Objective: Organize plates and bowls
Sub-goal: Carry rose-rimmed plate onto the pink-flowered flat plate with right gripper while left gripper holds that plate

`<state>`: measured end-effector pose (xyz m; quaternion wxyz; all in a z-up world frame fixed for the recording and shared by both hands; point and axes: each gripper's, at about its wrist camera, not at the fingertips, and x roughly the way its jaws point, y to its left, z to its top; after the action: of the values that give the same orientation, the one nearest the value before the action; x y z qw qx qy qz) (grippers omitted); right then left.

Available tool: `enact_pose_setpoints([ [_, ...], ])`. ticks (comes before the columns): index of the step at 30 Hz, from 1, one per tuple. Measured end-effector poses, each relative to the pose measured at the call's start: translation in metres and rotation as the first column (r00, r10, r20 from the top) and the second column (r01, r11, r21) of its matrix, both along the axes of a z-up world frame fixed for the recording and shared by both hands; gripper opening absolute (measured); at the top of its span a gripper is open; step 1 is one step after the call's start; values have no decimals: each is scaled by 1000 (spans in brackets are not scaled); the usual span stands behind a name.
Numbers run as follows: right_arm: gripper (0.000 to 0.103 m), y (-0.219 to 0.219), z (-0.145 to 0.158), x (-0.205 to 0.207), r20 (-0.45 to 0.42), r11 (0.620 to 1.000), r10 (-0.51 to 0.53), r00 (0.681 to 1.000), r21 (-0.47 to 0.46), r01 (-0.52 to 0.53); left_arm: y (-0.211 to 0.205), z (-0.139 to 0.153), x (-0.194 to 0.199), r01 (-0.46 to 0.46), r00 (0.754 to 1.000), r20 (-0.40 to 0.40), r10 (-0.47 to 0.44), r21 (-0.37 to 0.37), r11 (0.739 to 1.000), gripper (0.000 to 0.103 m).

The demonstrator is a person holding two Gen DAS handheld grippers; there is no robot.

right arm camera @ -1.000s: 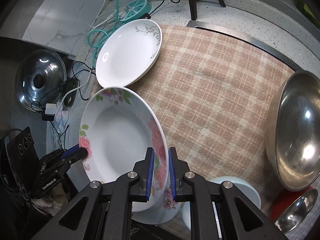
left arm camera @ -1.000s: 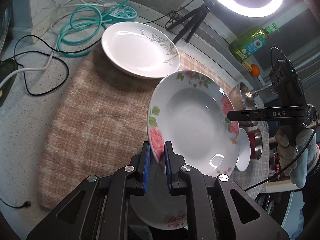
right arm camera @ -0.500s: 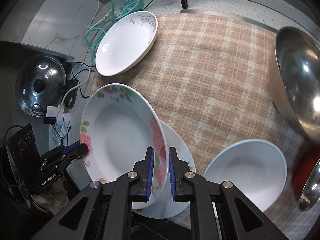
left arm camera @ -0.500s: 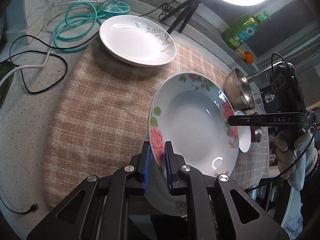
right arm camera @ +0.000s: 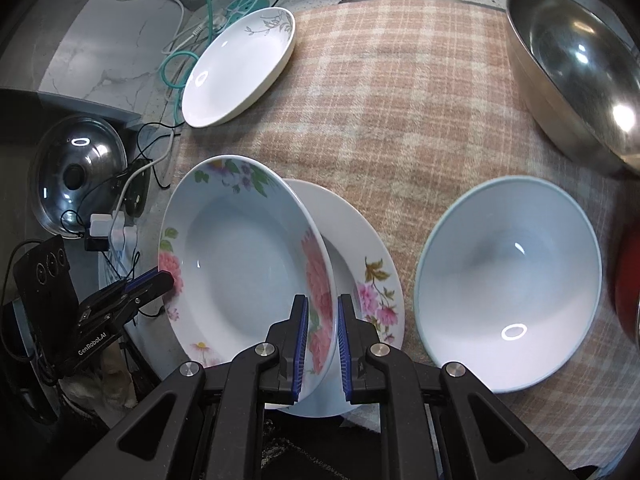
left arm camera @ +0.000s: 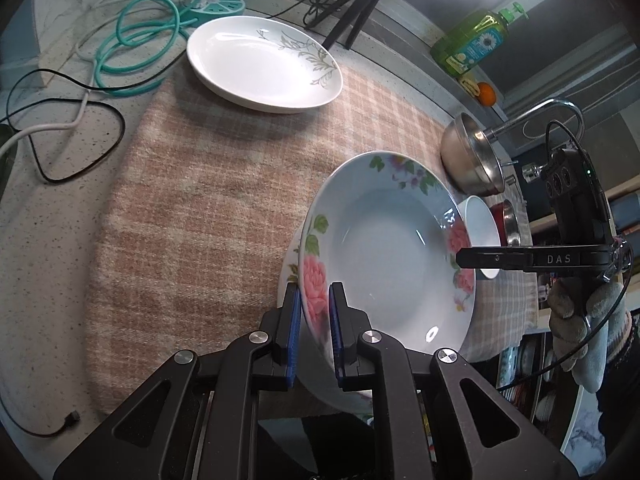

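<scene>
A deep rose-patterned plate (left arm camera: pixel 384 256) (right arm camera: pixel 244 264) hangs tilted above the checked cloth, held at opposite rims. My left gripper (left arm camera: pixel 314 324) is shut on its near rim; it also shows in the right wrist view (right arm camera: pixel 150 282). My right gripper (right arm camera: pixel 322 328) is shut on the other rim and shows in the left wrist view (left arm camera: pixel 460 258). Just under it lies a second flowered plate (right arm camera: pixel 356 248). A white plate with a grey leaf print (left arm camera: pixel 264 64) (right arm camera: pixel 240 68) sits at the far end of the cloth.
A pale blue bowl (right arm camera: pixel 508 280) sits right of the flowered plates, with a large steel bowl (right arm camera: pixel 576 64) behind it and a red dish (right arm camera: pixel 628 280) at the right edge. Cables and a teal power strip (left arm camera: pixel 216 2) lie on the counter. A glass pot lid (right arm camera: pixel 76 176) sits left.
Both grippers have carried the rose plate back toward the near edge and lower, over the second flowered plate. The pale blue bowl has come fully into the right wrist view.
</scene>
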<state>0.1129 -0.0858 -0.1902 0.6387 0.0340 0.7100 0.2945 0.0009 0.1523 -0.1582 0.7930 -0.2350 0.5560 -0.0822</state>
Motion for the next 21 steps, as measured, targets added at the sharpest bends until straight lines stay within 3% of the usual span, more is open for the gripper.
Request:
enact_pose_setpoints([
  [21,13,-22,-18,-22,-40,999,-53,998,-10,53,-13,-12,5,60,998,-23,-59,10,998,12],
])
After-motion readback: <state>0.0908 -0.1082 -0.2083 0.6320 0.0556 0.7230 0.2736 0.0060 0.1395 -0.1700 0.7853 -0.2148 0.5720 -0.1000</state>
